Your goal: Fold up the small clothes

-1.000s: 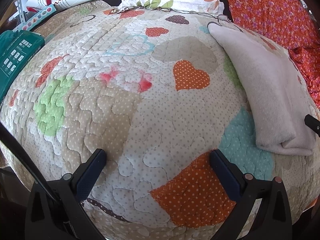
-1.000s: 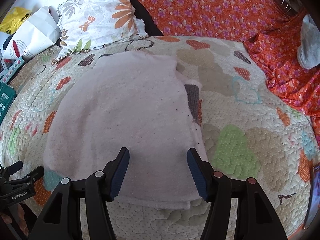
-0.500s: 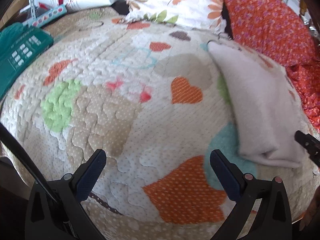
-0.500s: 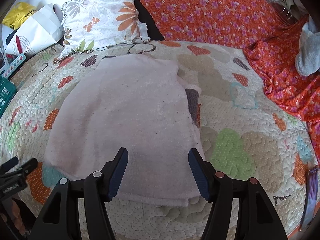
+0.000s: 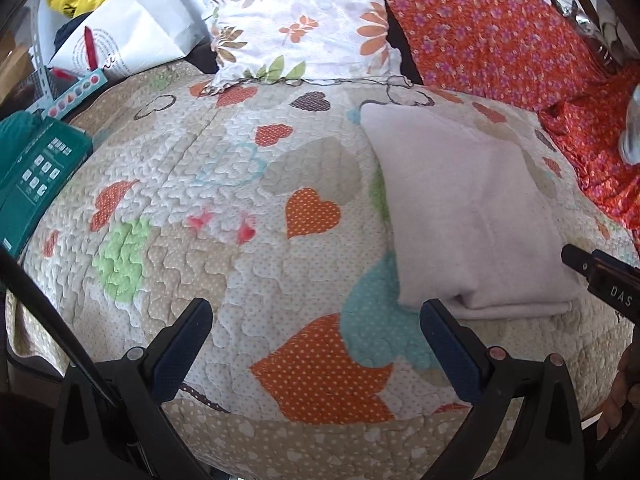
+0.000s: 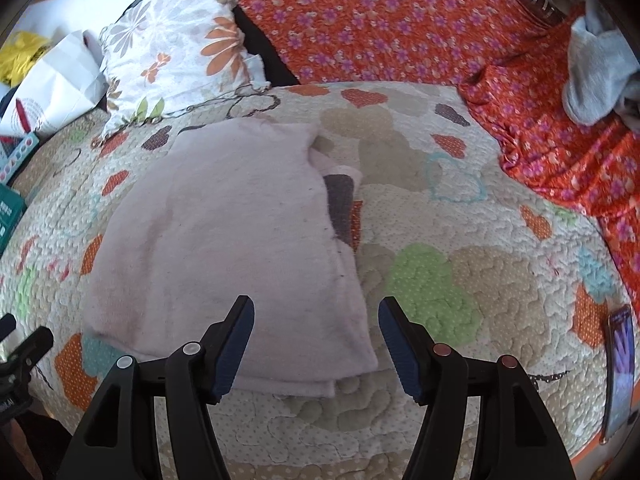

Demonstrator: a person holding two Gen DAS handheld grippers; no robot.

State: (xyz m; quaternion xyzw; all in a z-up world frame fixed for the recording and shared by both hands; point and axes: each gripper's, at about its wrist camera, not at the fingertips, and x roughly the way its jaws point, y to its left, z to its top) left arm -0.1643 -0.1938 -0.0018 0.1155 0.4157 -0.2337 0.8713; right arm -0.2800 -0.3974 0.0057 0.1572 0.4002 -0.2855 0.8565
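A pale pink garment [image 6: 232, 248] lies folded flat on the heart-patterned quilt [image 6: 460, 280], with a dark patch showing at its right edge. My right gripper [image 6: 316, 332] hovers above the garment's near edge; its jaws are opening and hold nothing. In the left wrist view the same garment [image 5: 464, 208] lies to the right. My left gripper [image 5: 316, 344] stands wide open over bare quilt [image 5: 224, 240], left of the garment and clear of it. The right gripper's tip [image 5: 600, 276] shows at the right edge.
A floral pillow [image 5: 300, 20] and an orange flowered sheet [image 6: 400, 20] lie at the back. Grey clothes [image 6: 592, 76] sit on the sheet, far right. A teal box [image 5: 32, 176] and a white bag [image 5: 120, 40] lie left. A phone [image 6: 618, 368] rests at the quilt's right edge.
The left gripper has lifted and pulled back, so more of the bed and the pillow shows. The right gripper has risen slightly and its jaws stand a little wider.
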